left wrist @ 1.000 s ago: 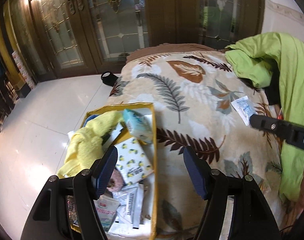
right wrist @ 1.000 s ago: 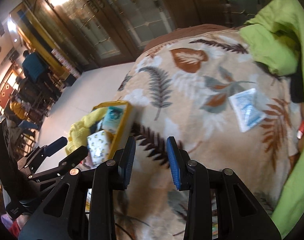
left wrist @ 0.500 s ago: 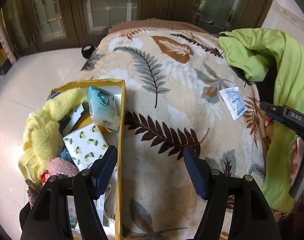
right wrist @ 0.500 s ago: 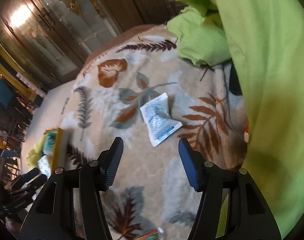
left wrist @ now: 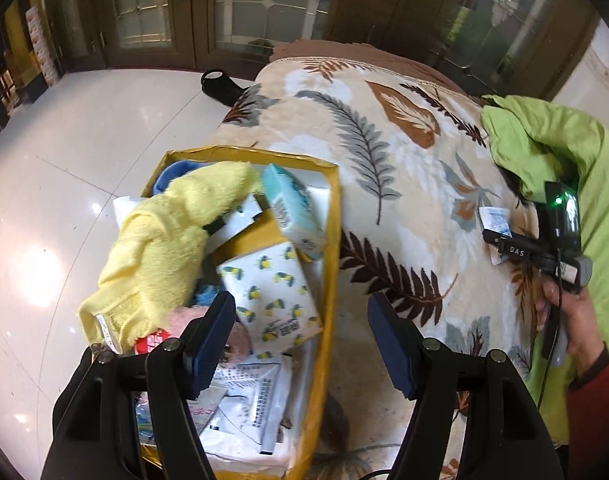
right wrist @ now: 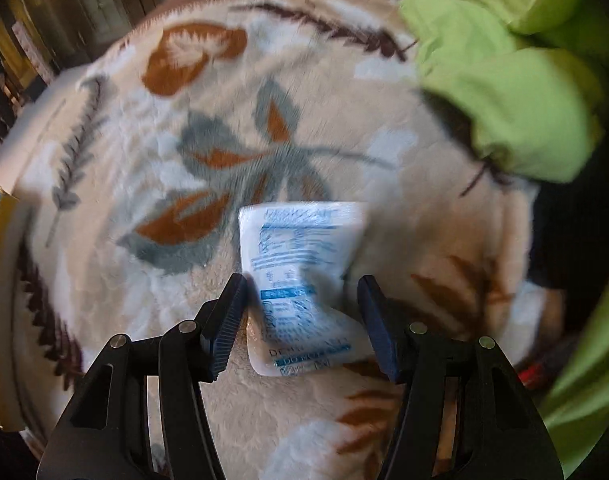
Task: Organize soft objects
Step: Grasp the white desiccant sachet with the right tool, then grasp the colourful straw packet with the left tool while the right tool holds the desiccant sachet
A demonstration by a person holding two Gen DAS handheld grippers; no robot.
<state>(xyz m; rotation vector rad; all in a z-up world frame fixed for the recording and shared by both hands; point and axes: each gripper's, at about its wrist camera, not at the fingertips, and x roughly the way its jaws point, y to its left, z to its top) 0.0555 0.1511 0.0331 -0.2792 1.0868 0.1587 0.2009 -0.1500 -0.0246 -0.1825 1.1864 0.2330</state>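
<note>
Left wrist view looks steeply down over yellow box; right wrist view close above leaf blanket, shared by both.

packet on blanket, box left

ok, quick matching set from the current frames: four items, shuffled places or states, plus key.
Items:
1. yellow towel
2. white packet
3. green cloth
4. left gripper

Places or states:
A. open, holding nothing
B. bunched at the blanket's far right
C. draped over the yellow box's contents
D. lying on the blanket between the right gripper's open jaws

Pairs: 1-C, 2-D, 3-B, 4-A
</note>
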